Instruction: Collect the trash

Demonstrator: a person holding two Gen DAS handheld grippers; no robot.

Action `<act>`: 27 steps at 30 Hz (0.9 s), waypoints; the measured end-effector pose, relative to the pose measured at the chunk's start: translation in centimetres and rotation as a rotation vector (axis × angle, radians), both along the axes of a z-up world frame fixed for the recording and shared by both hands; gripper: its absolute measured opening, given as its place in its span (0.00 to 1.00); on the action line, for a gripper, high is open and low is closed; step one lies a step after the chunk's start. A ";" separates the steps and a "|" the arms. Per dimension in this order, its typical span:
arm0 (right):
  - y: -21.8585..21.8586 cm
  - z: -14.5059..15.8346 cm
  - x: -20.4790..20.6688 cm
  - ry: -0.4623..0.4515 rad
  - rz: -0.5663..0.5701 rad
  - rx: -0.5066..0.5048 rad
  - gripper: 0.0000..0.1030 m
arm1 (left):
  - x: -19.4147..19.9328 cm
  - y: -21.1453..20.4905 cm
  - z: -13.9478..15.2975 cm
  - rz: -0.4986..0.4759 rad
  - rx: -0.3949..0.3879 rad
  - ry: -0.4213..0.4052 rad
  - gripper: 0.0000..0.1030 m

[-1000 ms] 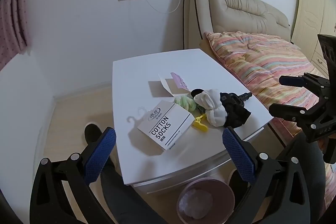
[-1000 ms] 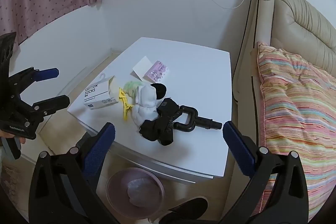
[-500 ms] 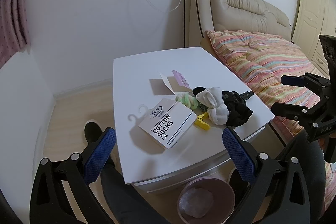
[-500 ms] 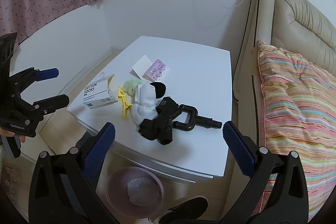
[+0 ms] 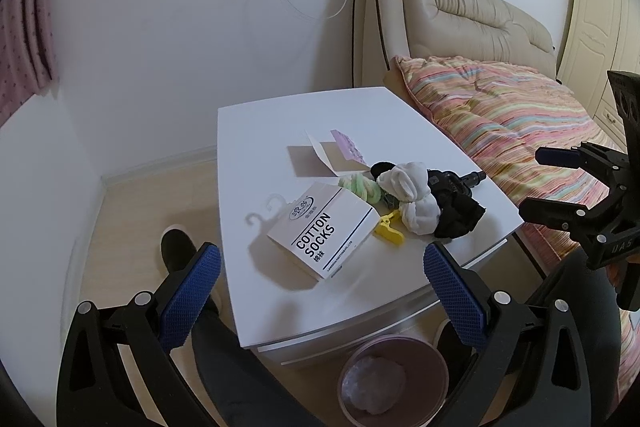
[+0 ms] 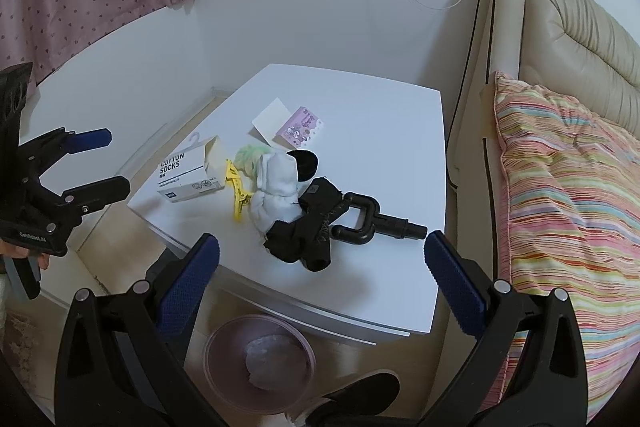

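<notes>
Both wide-open, empty grippers, left gripper (image 5: pixel 320 291) and right gripper (image 6: pixel 320 277), are hovering off the table's (image 5: pixel 260 131) front edge, risking snagging socks (image 5: pixel 412 195) instead of the sock box (image 5: pixel 324 235).

1. A white bedside table (image 5: pixel 260 139) (image 6: pixel 384 115) is standing between the wall and the bed.
2. A "COTTON SOCKS" box (image 5: pixel 324 237) (image 6: pixel 188 173) is lying near its front left edge, with a yellow clip (image 5: pixel 388 227) (image 6: pixel 236 193) just beside it.
3. A green sock roll (image 5: pixel 360 186) (image 6: pixel 248 157), white socks (image 5: pixel 412 197) (image 6: pixel 276 187) and black socks (image 5: pixel 456 215) (image 6: pixel 308 231) are sitting bunched together, touching.
4. A black handled tool (image 6: pixel 372 223) (image 5: pixel 460 181) is lying against the black socks.
5. A white card (image 5: pixel 320 155) (image 6: pixel 272 119) and a purple packet (image 5: pixel 348 145) (image 6: pixel 302 125) are resting further back.
6. A pink trash bin (image 5: pixel 436 359) (image 6: pixel 218 339) is standing on the floor (image 5: pixel 132 211) below the front edge.
</notes>
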State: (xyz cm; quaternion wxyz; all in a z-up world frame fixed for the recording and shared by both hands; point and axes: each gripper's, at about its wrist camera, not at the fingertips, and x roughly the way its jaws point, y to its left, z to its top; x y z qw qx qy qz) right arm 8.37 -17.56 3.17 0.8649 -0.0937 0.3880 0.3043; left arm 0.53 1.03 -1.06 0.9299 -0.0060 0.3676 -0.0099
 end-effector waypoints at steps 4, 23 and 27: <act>0.0 0.0 0.0 0.001 0.001 0.000 0.97 | 0.1 0.0 0.0 -0.002 -0.001 -0.002 0.94; 0.2 0.0 -0.3 0.005 0.003 -0.001 0.97 | 0.0 -0.2 0.2 -0.009 0.004 0.004 0.94; 0.3 -0.1 -0.3 0.009 0.002 -0.004 0.97 | 0.5 -0.2 0.2 -0.006 -0.002 0.023 0.94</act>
